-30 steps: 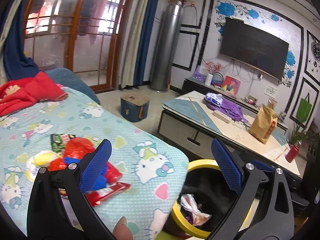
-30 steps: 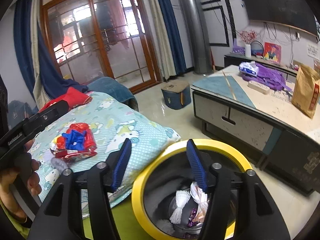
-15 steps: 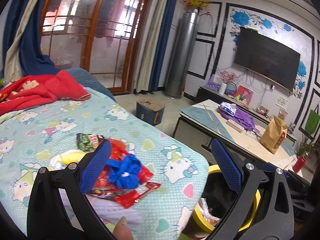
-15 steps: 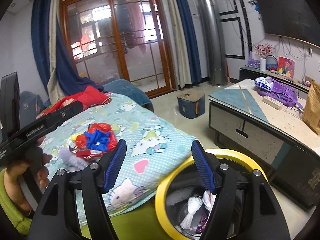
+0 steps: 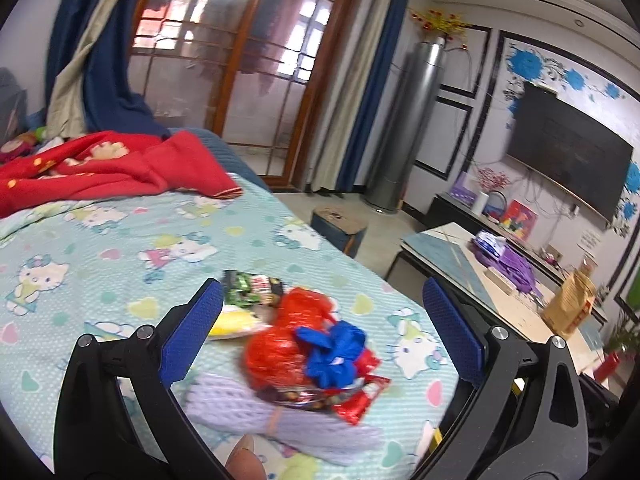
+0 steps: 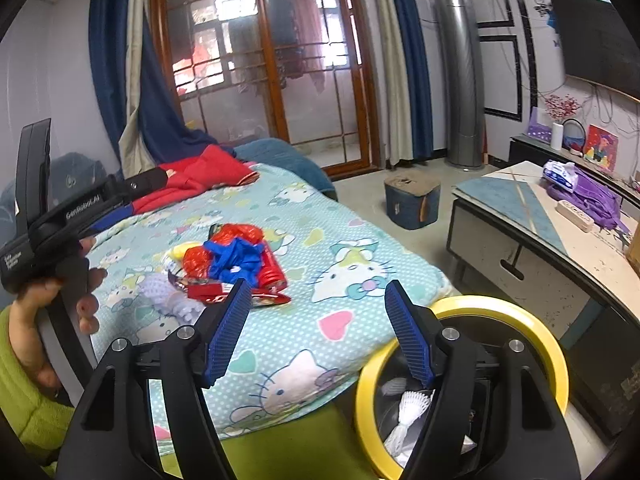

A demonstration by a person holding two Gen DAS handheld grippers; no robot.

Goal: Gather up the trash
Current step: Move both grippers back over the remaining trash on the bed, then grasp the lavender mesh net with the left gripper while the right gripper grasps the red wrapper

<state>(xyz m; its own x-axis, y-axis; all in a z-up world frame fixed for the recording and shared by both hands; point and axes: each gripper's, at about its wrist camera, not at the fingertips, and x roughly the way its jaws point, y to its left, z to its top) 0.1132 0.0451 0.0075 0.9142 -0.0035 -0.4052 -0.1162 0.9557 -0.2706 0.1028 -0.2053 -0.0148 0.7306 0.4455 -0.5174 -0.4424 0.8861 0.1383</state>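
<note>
Hovering over trash pile (image 5: 312, 344) on bedsheet (image 5: 120, 248), L gripper (image 5: 320, 336) w/ jaws spread wide, nothing between pads. Pile framed between the two blue fingers in L wrist view: red crinkly wrappers (image 5: 280, 340), blue plastic scrap (image 5: 334, 350) on top, green-black snack packet (image 5: 250, 288) at far side, yellow piece (image 5: 230, 322) beside L finger, pale foam net sleeve (image 5: 248, 404) nearest cam, red foil wrapper (image 5: 360, 398) at R edge. All resting on sheet, touching or overlapping one another; somewhat blurred.

R gripper (image 6: 318, 328) also spread, empty, held above bed corner, pile (image 6: 228, 256) lying beyond its L finger tip, apart from it. Yellow-rimmed bin (image 6: 520, 320) on floor just beside bed edge, under R finger; white crumpled bits (image 6: 408, 412) seen inside. L gripper body (image 6: 60, 216) seen at L of R wrist view, gripped by hand (image 6: 56, 300), green sleeve below.

Red blanket (image 5: 108, 168) bunched at far end of bed. Low table (image 6: 540, 240) near bin, purple bag (image 6: 592, 196) on it. Small blue stool (image 6: 412, 200) on floor past bed.
</note>
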